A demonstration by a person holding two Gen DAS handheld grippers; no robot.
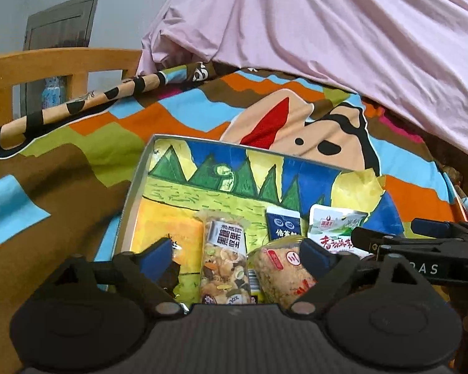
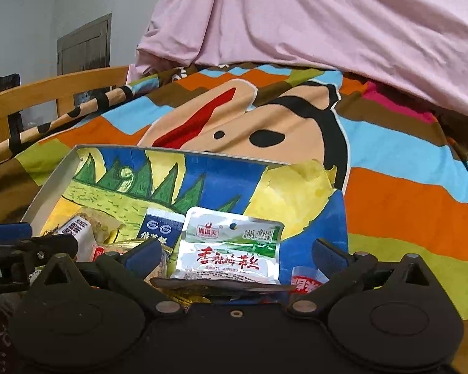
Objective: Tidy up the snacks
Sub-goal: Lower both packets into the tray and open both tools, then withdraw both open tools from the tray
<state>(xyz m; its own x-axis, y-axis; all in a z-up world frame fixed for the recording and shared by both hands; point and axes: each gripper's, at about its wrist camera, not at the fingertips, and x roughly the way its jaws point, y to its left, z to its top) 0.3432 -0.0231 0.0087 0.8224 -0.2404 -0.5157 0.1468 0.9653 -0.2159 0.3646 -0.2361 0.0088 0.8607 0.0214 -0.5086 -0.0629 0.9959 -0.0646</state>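
Left claw [image 1: 235, 257] stands released over the nut bar [image 1: 224, 265] in the painted box [image 1: 134, 187] on the bed; right claw [image 2: 235, 257] released over the silver pouch [image 2: 231, 243]. Risk: closing could snag neighbouring packets.

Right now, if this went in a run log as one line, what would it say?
left gripper: open over nut bar | right gripper: open over silver packet | snacks in painted box | holding: nothing
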